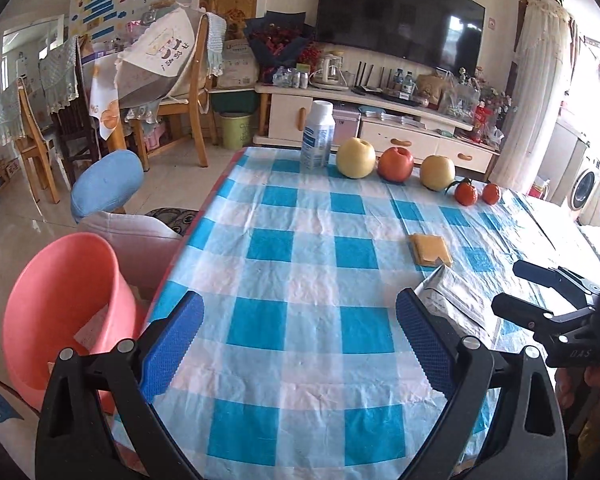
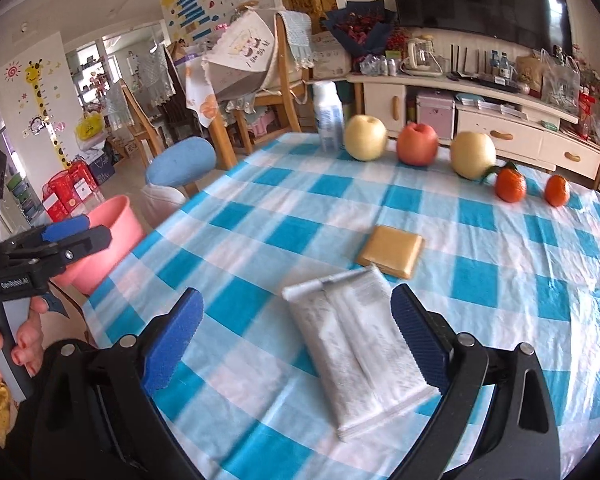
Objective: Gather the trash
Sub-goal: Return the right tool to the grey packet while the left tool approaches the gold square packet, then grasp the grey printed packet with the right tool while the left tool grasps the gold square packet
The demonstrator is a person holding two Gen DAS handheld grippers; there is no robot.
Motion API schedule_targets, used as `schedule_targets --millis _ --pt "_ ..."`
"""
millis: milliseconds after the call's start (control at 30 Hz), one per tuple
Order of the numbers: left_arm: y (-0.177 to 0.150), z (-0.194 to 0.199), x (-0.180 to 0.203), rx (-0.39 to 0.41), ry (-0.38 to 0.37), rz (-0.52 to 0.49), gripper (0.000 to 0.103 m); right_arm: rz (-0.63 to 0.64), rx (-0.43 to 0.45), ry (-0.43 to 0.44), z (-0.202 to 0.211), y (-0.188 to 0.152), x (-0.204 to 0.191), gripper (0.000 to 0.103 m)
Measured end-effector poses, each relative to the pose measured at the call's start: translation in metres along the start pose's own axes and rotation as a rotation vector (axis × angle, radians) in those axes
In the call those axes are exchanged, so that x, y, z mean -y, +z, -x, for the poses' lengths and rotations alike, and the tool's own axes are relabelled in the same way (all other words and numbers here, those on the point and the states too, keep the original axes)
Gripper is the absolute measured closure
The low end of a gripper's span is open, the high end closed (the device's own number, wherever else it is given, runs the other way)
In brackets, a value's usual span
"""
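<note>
Your right gripper (image 2: pixel 296 332) has its fingers spread wide, nothing pinched. The silver foil wrapper (image 2: pixel 356 348) lies flat on the checked counter (image 2: pixel 260 216) right between them, closer to the right finger and maybe brushing its pad, hard to call. Just past the fingertips sits a small tan square packet (image 2: pixel 392 251), apart from the wrapper.

Your left gripper (image 1: pixel 300 340) is wide open too, only bare cloth between its fingers. From there the wrapper shows just outside the right finger, with the other gripper beyond it. The pink bin (image 1: pixel 66 308) sits off the counter edge, outside the left finger, with some paper already inside.

Well beyond both sets of fingers, along the far edge: a white bottle (image 2: pixel 329 118), three apples (image 2: pixel 417 144) and two tangerines (image 2: pixel 510 186) in a row.
</note>
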State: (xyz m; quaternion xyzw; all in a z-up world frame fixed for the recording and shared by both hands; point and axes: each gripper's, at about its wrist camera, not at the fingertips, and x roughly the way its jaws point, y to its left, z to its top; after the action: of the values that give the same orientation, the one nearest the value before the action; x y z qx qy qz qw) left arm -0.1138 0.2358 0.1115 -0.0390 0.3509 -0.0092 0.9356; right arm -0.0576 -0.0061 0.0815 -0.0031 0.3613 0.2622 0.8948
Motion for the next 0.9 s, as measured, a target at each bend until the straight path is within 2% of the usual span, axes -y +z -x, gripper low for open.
schedule_targets --millis 233,400,467,600,733,900 --pt "0.005 -0.018 0.037 -0.047 -0.04 -0.02 0.007 0.048 -0.118 -0.013 -0.025 -0.021 0.032 0.008" --pt "0.013 -0.038 0.053 -0.092 -0.075 -0.007 0.007 0.101 -0.181 -0.001 -0.048 -0.025 0.035 0.008" --pt "0.018 -0.049 0.06 -0.106 -0.087 -0.005 0.007 0.129 -0.176 -0.02 -0.053 -0.026 0.033 0.008" --pt "0.03 -0.072 0.077 -0.129 -0.101 -0.028 0.007 0.146 -0.207 0.007 -0.065 -0.027 0.032 0.008" --pt "0.041 -0.098 0.088 -0.145 -0.129 -0.029 0.007 0.198 -0.236 -0.04 -0.074 -0.031 0.029 0.008" --pt "0.048 -0.128 0.105 -0.161 -0.15 -0.071 0.007 0.171 -0.236 -0.021 -0.076 -0.032 0.035 0.008"
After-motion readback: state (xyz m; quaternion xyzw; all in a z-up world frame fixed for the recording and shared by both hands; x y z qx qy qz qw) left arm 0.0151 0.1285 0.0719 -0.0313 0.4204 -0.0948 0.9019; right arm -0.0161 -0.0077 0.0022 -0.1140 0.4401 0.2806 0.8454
